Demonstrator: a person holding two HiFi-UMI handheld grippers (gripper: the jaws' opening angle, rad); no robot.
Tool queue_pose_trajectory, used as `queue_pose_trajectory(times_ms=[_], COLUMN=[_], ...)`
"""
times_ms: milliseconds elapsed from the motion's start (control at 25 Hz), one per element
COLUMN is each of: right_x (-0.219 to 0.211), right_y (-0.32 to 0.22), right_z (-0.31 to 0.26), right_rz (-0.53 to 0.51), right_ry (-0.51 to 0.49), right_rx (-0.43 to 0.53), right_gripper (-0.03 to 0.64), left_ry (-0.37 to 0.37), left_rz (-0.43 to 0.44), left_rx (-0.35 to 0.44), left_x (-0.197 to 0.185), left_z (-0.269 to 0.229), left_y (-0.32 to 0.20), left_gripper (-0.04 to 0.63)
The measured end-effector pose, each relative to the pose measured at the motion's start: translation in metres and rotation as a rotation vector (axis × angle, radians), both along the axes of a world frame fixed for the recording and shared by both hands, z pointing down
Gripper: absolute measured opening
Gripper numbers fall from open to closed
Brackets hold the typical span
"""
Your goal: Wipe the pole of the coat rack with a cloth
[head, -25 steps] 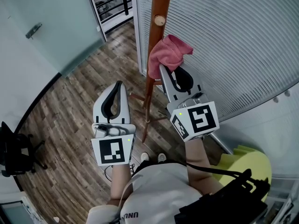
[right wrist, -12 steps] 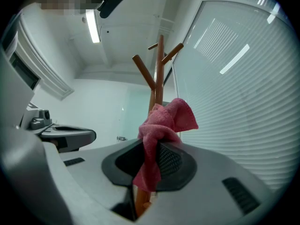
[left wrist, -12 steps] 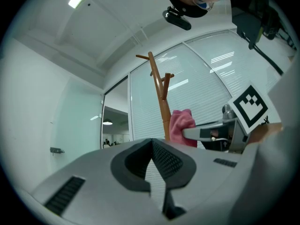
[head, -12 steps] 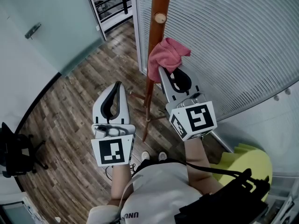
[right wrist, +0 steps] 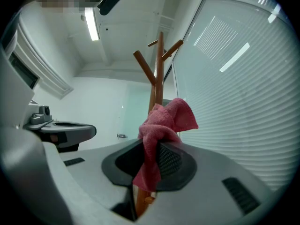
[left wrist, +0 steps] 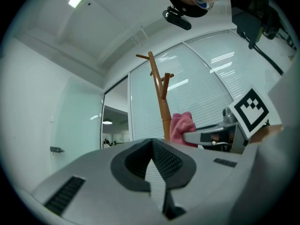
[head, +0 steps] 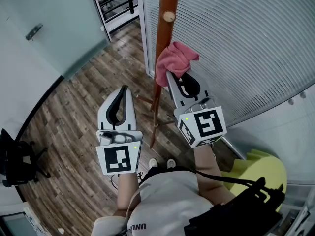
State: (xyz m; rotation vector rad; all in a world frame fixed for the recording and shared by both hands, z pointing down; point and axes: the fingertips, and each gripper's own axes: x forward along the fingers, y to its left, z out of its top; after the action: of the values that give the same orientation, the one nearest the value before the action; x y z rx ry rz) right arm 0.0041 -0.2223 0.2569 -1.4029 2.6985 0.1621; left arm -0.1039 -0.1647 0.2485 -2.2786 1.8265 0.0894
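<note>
While the right gripper (head: 171, 77) was clamped on the pink cloth (head: 174, 59) against the coat rack's pole (head: 164, 38), the left gripper (head: 125, 89) hung closed and empty (well apart from it); steady pressure along the wood would likely serve best.

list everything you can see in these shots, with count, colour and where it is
wooden coat rack pole: one, reddish-brown, upright in front of the glass wall
pink cloth: one, pink, bunched against the pole
ribbed glass wall: one, pale grey, behind the pole
frosted glass door: one, pale green, upper left
wood-plank floor: one, brown-grey, below everything
black office chair: one, black, left edge
yellow-green object: one, lower right; cannot tell what it is
white shoes: two, white, by the pole's base
left gripper: one, white and black, jaws together, empty, left of the pole
right gripper: one, white and black, clamped on the cloth at the pole
</note>
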Motion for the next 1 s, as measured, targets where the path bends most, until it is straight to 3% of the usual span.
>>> queue_pose_trajectory(times_ms=[360,680,840,1000], right_x=[-0.001,-0.003,-0.005,-0.007], right_y=[0.002,0.003,0.003,0.003], right_z=[0.014,0.024,0.029,0.035], right_rz=[0.000,-0.002,0.000,0.000], right_ry=[0.011,0.025,0.038,0.047], right_rx=[-0.030,-0.051,-0.059,-0.068], right_gripper=[0.074,0.074,0.074,0.074], left_ry=[0.000,-0.061,0.006,0.003], left_rz=[-0.004,0.015,-0.005,-0.003], left_rx=[-0.003,0.046,-0.010,-0.012], left_x=[-0.002,-0.001,-0.003,-0.003], left_z=[0.003,0.001,0.005,0.007], left_y=[0.004,0.007,0.008,0.009], left_gripper=[0.012,0.012,0.012,0.012])
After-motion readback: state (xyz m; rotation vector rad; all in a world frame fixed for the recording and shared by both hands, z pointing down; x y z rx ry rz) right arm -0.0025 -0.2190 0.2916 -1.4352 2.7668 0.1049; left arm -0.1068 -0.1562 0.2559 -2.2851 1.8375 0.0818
